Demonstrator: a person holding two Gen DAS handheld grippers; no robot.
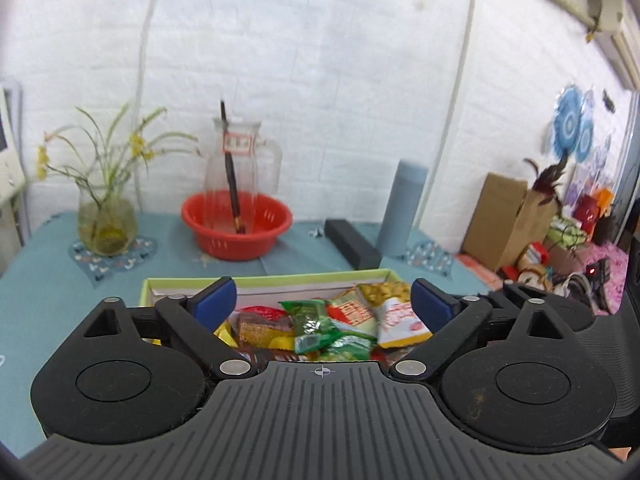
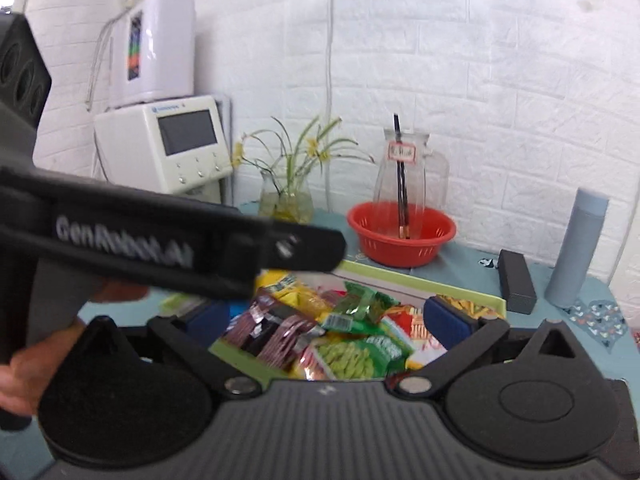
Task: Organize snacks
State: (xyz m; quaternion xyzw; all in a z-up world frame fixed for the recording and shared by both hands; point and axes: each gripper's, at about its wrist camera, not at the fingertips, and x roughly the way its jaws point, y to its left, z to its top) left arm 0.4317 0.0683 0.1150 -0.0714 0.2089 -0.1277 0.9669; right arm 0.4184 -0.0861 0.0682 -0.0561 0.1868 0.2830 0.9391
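Note:
A shallow green-rimmed box [image 1: 264, 280] on the teal tablecloth holds several snack packets [image 1: 320, 320] in green, yellow, red and brown wrappers. My left gripper [image 1: 322, 302] hovers above the box's near side, open, its blue pads wide apart with nothing between them. In the right wrist view the same box [image 2: 400, 276] and packets [image 2: 348, 356] lie under my right gripper [image 2: 330, 320], which is also open and empty. The left gripper's black body [image 2: 160, 240] crosses this view at the left and hides part of the right gripper's left pad. A hand [image 2: 24, 368] holds its handle.
Behind the box stand a red basket [image 1: 236, 232] with a glass pitcher [image 1: 236, 168], a flower vase [image 1: 106, 220], a black case [image 1: 352, 242] and a grey-blue bottle [image 1: 402, 208]. A cardboard box [image 1: 504, 224] and clutter sit at the right; white appliances [image 2: 164, 148] at the left.

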